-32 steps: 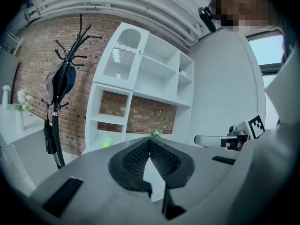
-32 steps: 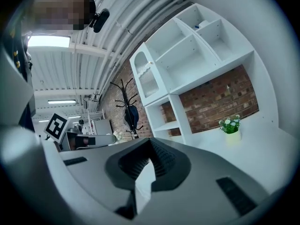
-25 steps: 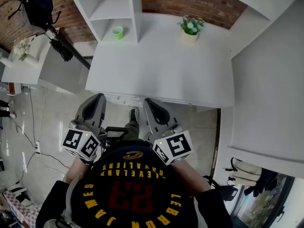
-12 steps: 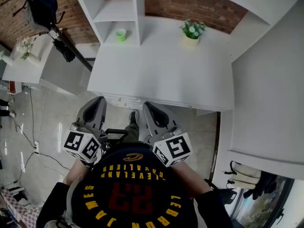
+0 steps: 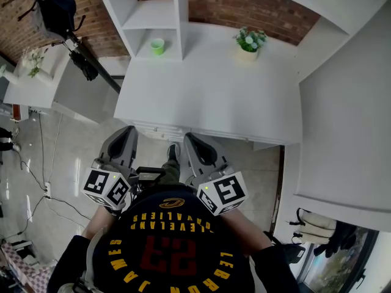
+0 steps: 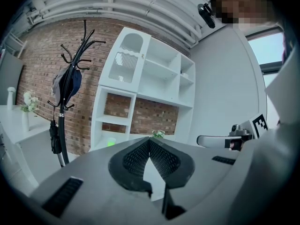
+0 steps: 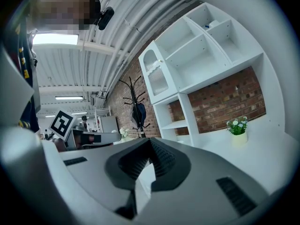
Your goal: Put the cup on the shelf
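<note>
A small green cup (image 5: 157, 45) stands in the lowest left compartment of the white shelf unit (image 5: 179, 17), at the back of the white table (image 5: 208, 102). The same cup (image 6: 111, 143) shows faintly in the left gripper view. Both grippers hang close to the person's chest, well short of the table. My left gripper (image 5: 126, 133) is shut with nothing between its jaws. My right gripper (image 5: 192, 137) is shut too, jaw tips together and empty. In the left gripper view the tips (image 6: 149, 139) meet; in the right gripper view the tips (image 7: 150, 140) meet likewise.
A potted plant (image 5: 250, 42) stands on the table to the right of the shelf unit. A black coat stand (image 5: 67, 26) with a dark bag is at the left, beside a low white side table (image 5: 33, 81). A white wall panel runs along the right.
The view has shifted slightly, so the table and shelf sit a little lower and to the right. Both grippers stay shut near the chest.
</note>
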Motion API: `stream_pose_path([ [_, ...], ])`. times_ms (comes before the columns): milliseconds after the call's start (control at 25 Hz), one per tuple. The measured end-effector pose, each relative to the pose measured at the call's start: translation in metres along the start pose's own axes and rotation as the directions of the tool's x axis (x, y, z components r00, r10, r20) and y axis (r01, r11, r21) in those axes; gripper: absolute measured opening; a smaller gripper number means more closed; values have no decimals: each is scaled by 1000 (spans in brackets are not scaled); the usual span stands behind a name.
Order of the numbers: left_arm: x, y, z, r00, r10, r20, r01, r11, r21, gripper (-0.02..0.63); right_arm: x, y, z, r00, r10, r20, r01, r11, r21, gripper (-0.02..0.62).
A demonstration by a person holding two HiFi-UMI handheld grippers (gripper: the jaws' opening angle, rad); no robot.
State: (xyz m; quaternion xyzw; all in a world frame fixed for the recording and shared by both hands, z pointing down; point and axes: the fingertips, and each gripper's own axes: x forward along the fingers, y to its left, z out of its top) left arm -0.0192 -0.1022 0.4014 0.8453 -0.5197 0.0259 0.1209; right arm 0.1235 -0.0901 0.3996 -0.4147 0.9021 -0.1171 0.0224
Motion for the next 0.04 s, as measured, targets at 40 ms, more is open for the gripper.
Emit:
stream_pose_path([
  [40, 0, 1, 0, 1000, 0, -1, 0, 1000, -1, 3, 1, 0, 0, 1000, 1, -1, -1, 1000, -1, 3],
])
